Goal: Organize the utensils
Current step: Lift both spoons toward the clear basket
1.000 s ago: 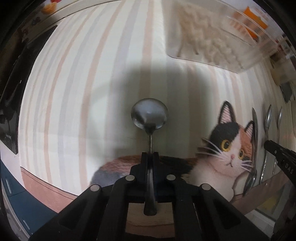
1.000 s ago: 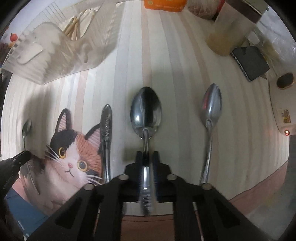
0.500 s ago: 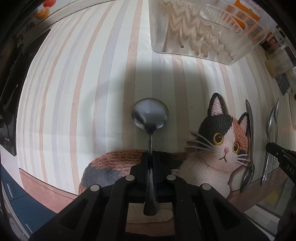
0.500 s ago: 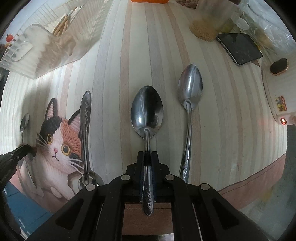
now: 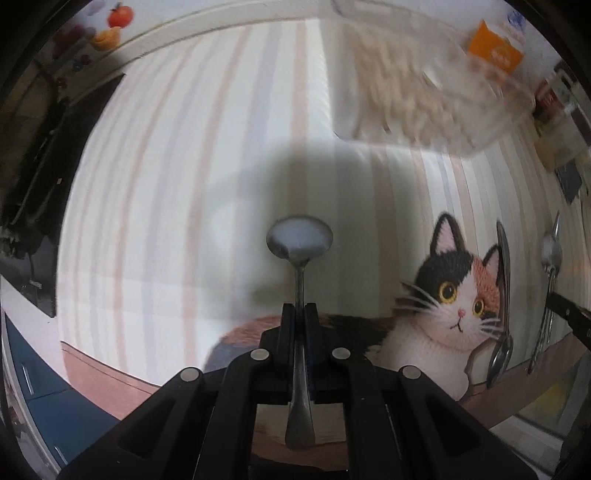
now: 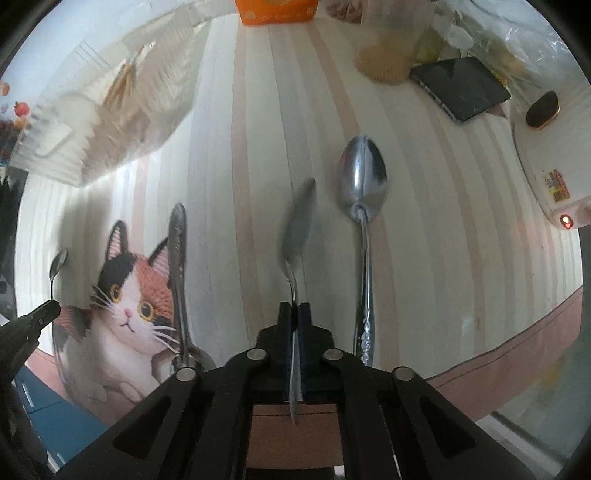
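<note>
Left wrist view: the left gripper points down at a striped tablecloth printed with one calico cat. Its two fingers are pressed together on the handle of one small round-bowled spoon. This spoon's long axis runs straight away from the camera along the fingers, bowl at the far end, handle end below the pads. Its shadow falls on the cloth beneath. One blurred clear plastic utensil tray sits on the cloth at upper right. At the right edge, one spoon lies across the cat's ear, bowl nearest the camera. Farther right, about two more spoons can be made out near the other gripper's tip, too small to separate clearly

Right wrist view: the right gripper also points down, its jaws having just closed tight on the thin handle of one large spoon. That spoon is blurred, turned edge-on, its long axis leading away from the camera and leaning slightly right. Two spoons lie flat on the cloth: a patterned-handled spoon just to the right, bowl pointing away, and the cat-side spoon to the left, handle pointing away. The clear tray, with pale sticks in it, is at upper left. One orange box, one jar of grains and one dark tablet stand along the far edge
</note>
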